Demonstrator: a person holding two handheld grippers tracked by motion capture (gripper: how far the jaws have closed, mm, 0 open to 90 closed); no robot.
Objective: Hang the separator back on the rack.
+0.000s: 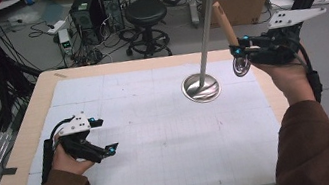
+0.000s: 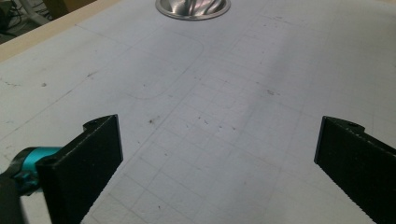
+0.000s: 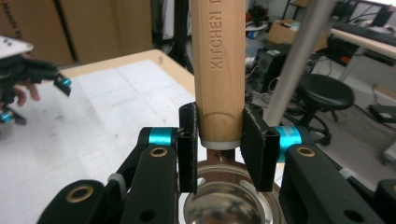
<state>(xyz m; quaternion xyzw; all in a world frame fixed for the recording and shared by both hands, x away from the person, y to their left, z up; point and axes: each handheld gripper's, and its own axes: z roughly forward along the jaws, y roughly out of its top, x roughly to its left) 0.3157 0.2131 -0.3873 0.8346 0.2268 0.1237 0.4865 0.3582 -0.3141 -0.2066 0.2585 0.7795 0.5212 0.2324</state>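
One table (image 1: 19, 147) is bearing one white grid mat (image 1: 160, 139), and one steel utensil stand (image 1: 205, 35) is standing on it, just beside the right gripper (image 1: 236, 53) and well apart from the left. The right gripper is clamping one wooden-handled kitchen tool (image 3: 218, 70) by the handle's lower end, handle pointing up, metal head below the jaws. The left gripper (image 1: 102, 135) is resting released, jaws spread over bare mat.

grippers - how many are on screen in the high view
2. The left gripper rests low over the white mat at the near left, jaws open. The right gripper is raised at the far right beside the metal stand, shut on a wooden-handled utensil.
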